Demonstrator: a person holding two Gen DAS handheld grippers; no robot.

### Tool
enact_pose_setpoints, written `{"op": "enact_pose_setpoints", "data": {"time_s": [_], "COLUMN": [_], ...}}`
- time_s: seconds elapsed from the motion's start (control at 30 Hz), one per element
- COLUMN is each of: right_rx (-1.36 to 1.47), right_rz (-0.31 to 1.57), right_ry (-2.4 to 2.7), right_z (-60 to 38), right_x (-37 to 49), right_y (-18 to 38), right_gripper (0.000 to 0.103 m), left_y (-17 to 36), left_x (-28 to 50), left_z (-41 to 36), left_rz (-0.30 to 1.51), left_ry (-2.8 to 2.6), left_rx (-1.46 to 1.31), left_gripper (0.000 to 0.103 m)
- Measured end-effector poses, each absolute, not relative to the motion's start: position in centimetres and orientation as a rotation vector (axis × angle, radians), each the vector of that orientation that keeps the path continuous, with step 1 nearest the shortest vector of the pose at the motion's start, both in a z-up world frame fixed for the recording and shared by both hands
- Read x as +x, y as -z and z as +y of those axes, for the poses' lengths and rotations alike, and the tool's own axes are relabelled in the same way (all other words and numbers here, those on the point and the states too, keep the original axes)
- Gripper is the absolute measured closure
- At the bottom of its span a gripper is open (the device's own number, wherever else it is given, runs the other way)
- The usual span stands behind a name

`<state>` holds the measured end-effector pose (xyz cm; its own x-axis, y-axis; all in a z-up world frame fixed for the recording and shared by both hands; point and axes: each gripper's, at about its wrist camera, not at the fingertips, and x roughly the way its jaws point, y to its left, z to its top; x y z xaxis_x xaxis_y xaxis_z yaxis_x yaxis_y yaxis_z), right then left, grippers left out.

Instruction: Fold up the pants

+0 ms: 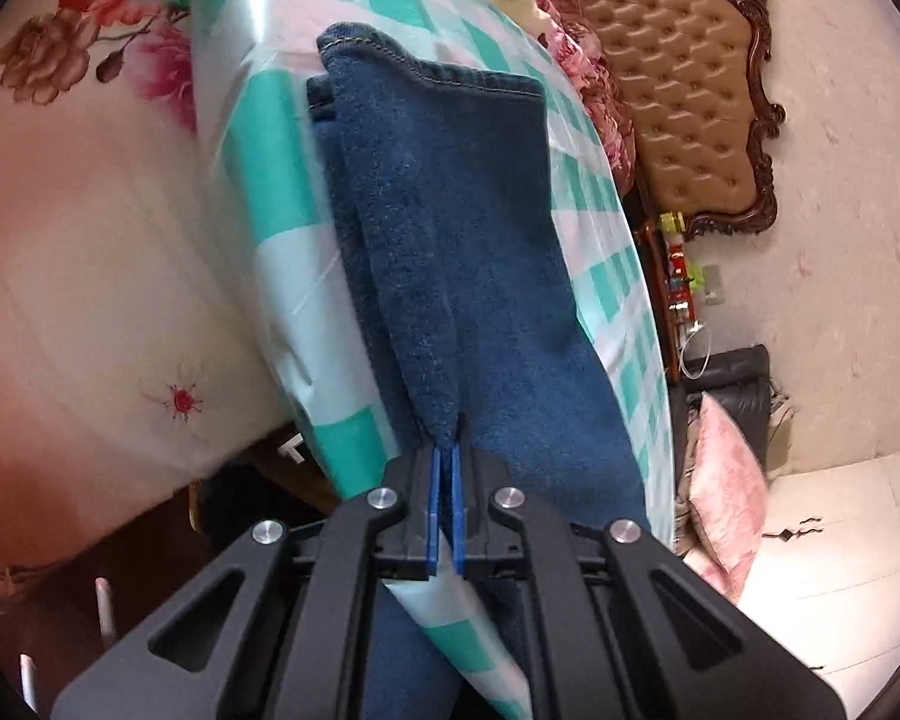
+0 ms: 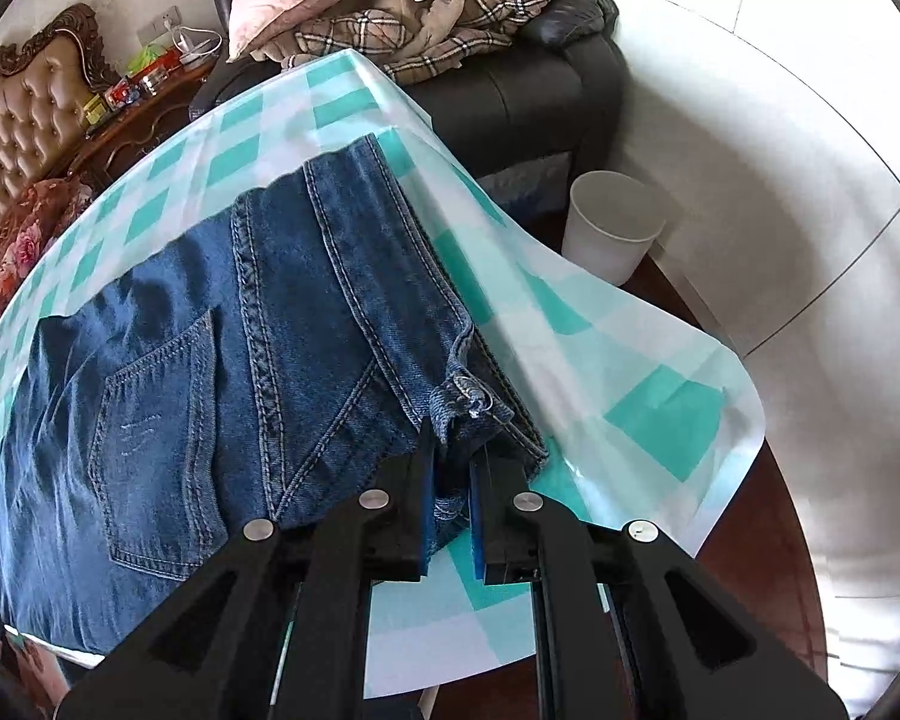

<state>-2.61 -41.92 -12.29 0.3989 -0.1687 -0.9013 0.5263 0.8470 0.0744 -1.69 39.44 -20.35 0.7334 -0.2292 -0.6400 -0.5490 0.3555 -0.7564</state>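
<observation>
Blue jeans lie on a table covered with a teal-and-white checked cloth (image 1: 258, 192). In the left wrist view the leg end (image 1: 468, 252) stretches away from me, hems at the far end. My left gripper (image 1: 447, 462) is shut on a fold of the denim leg, with the cloth's edge hanging just under its blue pads. In the right wrist view the waist and back pocket (image 2: 168, 396) face me. My right gripper (image 2: 450, 468) is closed on the waistband corner (image 2: 468, 402) by a belt loop, at the table's edge.
A white bin (image 2: 612, 222) stands on the floor beyond the table's right side. A dark sofa (image 2: 528, 90) piled with pillows and plaid blankets is behind. A tufted headboard (image 1: 678, 84) and floral bedding (image 1: 78, 180) flank the table. A cluttered side table (image 2: 144, 90) stands far left.
</observation>
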Motion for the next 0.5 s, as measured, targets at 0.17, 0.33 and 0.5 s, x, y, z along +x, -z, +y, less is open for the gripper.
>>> {"op": "enact_pose_setpoints", "data": {"time_s": [0.17, 0.33, 0.5], "right_rx": [0.403, 0.36, 0.383], "right_rz": [1.006, 1.102, 1.081], "right_ry": [0.423, 0.45, 0.441], "right_z": [-42.3, -42.4, -43.0], "right_x": [-3.7, -2.9, -3.8], "right_y": [9.3, 13.3, 13.0], "right_gripper": [0.096, 0.096, 0.086], "left_y": [20.2, 21.1, 18.3], "left_x": [-1.4, -2.1, -4.8], "left_z": [39.6, 39.5, 39.9], "left_rz": [0.769, 0.769, 0.742], "left_ry": [-0.248, -0.249, -0.402], "left_rx": [-1.201, -1.214, -1.084], "left_gripper": [0.101, 0.097, 0.068]}}
